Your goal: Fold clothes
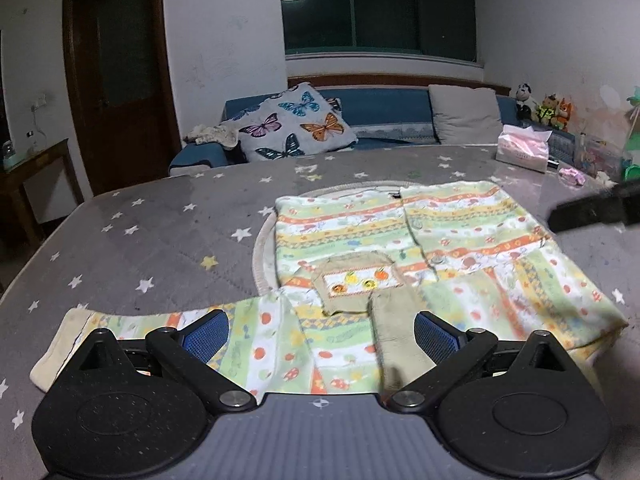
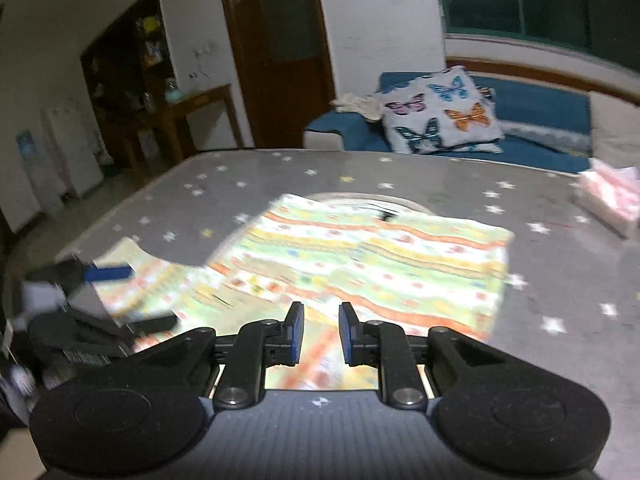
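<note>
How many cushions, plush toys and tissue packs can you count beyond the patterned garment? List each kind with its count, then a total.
Cushions: 2, a butterfly cushion and a grey cushion
Plush toys: 3
Tissue pack: 1
Total: 6

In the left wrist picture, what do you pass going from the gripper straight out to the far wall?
left gripper → striped shirt → starry gray table → butterfly pillow on the blue sofa → dark window.
</note>
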Demonstrator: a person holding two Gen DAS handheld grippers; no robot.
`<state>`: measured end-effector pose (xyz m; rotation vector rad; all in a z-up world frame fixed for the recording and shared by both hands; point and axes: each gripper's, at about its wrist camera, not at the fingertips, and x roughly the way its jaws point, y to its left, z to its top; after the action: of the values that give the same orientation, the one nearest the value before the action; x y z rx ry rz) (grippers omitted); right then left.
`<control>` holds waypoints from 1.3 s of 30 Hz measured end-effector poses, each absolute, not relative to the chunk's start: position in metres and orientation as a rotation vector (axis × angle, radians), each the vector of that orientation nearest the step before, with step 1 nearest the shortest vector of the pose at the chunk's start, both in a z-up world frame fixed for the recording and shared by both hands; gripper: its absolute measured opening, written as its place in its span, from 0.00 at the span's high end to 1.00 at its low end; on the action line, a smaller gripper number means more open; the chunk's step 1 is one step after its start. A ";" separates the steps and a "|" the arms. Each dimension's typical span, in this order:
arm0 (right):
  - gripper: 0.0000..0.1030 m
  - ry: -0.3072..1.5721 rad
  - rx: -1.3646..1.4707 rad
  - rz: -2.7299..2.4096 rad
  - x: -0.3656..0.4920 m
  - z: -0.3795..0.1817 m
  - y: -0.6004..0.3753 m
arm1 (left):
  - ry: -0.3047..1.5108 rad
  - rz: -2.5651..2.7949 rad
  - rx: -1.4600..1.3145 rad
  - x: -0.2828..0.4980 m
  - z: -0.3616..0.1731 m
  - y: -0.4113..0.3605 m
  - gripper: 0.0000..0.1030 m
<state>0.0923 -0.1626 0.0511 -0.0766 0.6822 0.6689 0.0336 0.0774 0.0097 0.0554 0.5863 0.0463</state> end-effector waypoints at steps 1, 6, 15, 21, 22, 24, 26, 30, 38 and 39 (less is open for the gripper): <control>0.82 0.686 -0.080 0.658 0.091 0.050 -0.168 | 0.582 0.044 0.057 0.034 0.011 0.076 0.02; 0.82 0.751 -0.080 0.596 0.088 0.028 -0.198 | 0.571 0.038 0.053 0.035 0.017 0.073 0.03; 0.82 0.829 -0.105 0.556 0.088 -0.007 -0.210 | 0.622 -0.029 0.054 0.050 0.001 0.059 0.26; 0.82 0.770 -0.113 0.556 0.100 0.008 -0.203 | 0.688 -0.083 0.011 0.060 -0.013 0.060 0.47; 0.82 0.762 -0.110 0.556 0.105 0.010 -0.201 | 0.699 -0.091 0.001 0.062 -0.016 0.061 0.49; 0.81 0.762 -0.107 0.551 0.115 0.007 -0.196 | 0.707 -0.111 -0.013 0.064 -0.018 0.061 0.58; 0.81 0.770 -0.108 0.543 0.124 0.001 -0.191 | 0.707 -0.130 -0.021 0.065 -0.020 0.060 0.68; 0.77 0.793 -0.113 0.533 0.133 -0.012 -0.184 | 0.682 -0.132 0.010 0.063 -0.015 0.054 0.92; 0.61 0.765 -0.171 0.542 0.127 -0.016 -0.174 | 0.665 -0.117 0.034 0.063 -0.016 0.058 0.92; 0.61 0.759 -0.190 0.538 0.125 -0.014 -0.171 | 0.675 -0.113 0.031 0.064 -0.018 0.059 0.89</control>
<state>0.1255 -0.1708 -0.0138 -0.1902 0.7592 0.5379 0.0638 0.0592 -0.0181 0.0306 0.6751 -0.1129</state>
